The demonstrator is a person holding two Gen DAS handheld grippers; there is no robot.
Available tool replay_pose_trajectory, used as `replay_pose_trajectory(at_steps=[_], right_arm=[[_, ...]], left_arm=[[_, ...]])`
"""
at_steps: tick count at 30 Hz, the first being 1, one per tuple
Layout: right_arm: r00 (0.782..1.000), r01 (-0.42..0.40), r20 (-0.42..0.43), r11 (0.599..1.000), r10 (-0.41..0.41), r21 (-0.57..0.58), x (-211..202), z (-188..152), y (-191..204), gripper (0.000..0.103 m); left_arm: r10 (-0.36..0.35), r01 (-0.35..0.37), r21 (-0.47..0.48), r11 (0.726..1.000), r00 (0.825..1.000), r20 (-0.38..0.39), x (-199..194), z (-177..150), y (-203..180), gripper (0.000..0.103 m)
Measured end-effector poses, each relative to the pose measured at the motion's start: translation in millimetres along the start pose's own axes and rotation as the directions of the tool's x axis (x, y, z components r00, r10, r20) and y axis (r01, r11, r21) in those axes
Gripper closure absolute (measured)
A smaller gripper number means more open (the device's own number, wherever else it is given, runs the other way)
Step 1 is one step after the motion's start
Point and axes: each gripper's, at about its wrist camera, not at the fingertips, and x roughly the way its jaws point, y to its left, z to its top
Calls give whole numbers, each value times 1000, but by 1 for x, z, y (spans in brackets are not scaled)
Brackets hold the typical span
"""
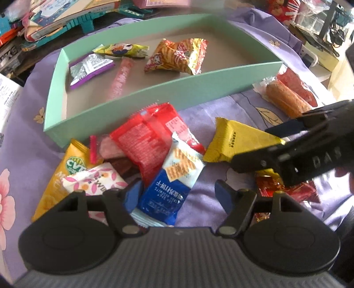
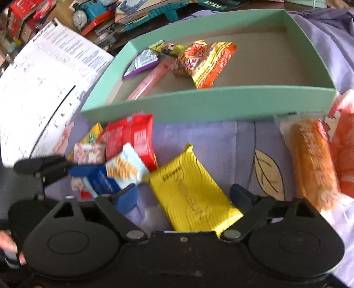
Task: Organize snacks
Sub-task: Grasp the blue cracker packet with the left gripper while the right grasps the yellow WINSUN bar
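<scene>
A mint-green box point(image 1: 154, 93) point(image 2: 210, 104) lies on a purple cloth and holds several snack packets, among them an orange-yellow noodle packet point(image 1: 179, 55) point(image 2: 208, 62). In front of it lies a heap with a red packet point(image 1: 146, 141) and a blue-white cracker packet point(image 1: 170, 183) point(image 2: 119, 175). My left gripper point(image 1: 179, 195) is open, its jaws astride the cracker packet. My right gripper point(image 2: 185, 197) point(image 1: 256, 148) is open with a yellow packet point(image 2: 192, 192) point(image 1: 239, 139) between its jaws.
An orange roll in clear wrap point(image 2: 312, 161) point(image 1: 285, 97) lies to the right by the box. Printed paper point(image 2: 44, 93) lies to the left. Toys and books point(image 1: 66, 20) crowd the back edge behind the box.
</scene>
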Motion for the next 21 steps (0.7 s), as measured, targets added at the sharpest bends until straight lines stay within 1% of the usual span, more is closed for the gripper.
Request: replay_pose_trajectory(at_steps=[3,7,10,11,12,14,17,19,20,21], right_arm=[[1000,27,-4,999,-27,-17,-5,-6,3,22],[998,57,-1,996,-57,-75,-7,-11,16,23],[994,108,3,987,-108,-117,-1,-12,25,23],[992,126,14,983,-126,-130,0,-13,28,30],[989,145,24,980,-143,-136,-1,-12,29,41],[991,133,33,987,-131,-89,-6,-11,22,42],[984,170,53,985,-169,-11,-13,-12,5,42],[986,151,61,988,-153,33,-19,-14,-4,42],[986,155,62,987,-157,40,-20,-15,-6,42],[985,157,63,987,-160,42,-20,-16,-7,42]], left_arm=[[13,-13,-4,1000,1000,-3,1,0,1,55],[-26,25,-68,997,1000,-15,0,0,14,55],[-30,28,-81,996,999,-24,-1,-1,19,54],[-27,25,-81,996,999,-27,-1,-2,19,54],[-24,22,-79,997,999,-29,-1,-2,18,54],[-13,11,-69,998,999,-35,-1,-2,15,54],[-14,12,-49,999,999,-42,1,0,6,52],[-17,15,-24,1000,999,-44,3,0,-5,52],[-13,13,-11,1000,999,-45,4,0,-10,54],[-11,11,2,1000,999,-49,7,1,-14,57]])
